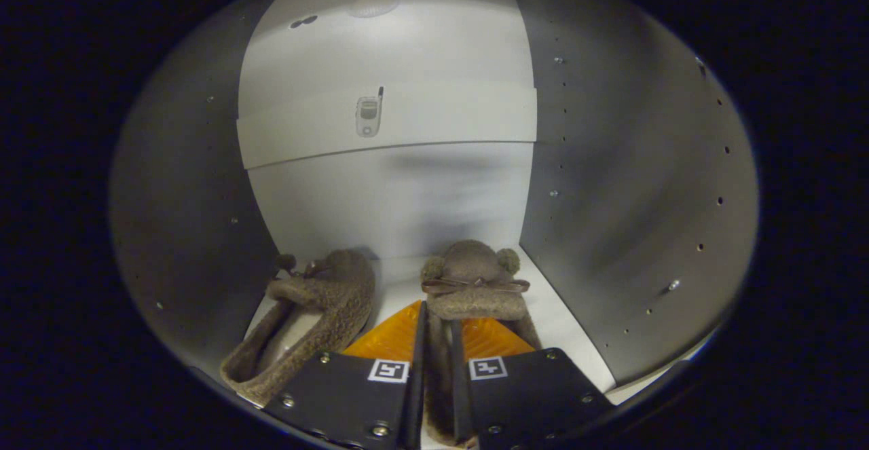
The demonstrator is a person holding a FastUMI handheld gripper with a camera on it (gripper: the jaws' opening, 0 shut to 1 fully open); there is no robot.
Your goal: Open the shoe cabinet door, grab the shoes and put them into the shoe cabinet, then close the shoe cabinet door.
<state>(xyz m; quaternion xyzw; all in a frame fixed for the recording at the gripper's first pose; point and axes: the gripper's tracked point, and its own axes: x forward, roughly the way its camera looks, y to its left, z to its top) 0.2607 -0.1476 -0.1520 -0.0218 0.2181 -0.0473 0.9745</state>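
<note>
I am looking into the white shoe cabinet [407, 185]. Two fuzzy brown slippers lie on its floor. The left slipper [312, 314] rests loose beside the left wall, its opening facing me. The right slipper [472, 280], with small ears and a bow, points toward the back panel. My gripper [434, 341] is shut on the right slipper's side wall, which runs up the narrow gap between both fingers [353, 389].
Grey side walls [631, 185] with rows of peg holes close in on both sides. A white band [387, 124] crosses the back panel at mid height. The cabinet floor [563, 328] shows bare white to the right of the held slipper.
</note>
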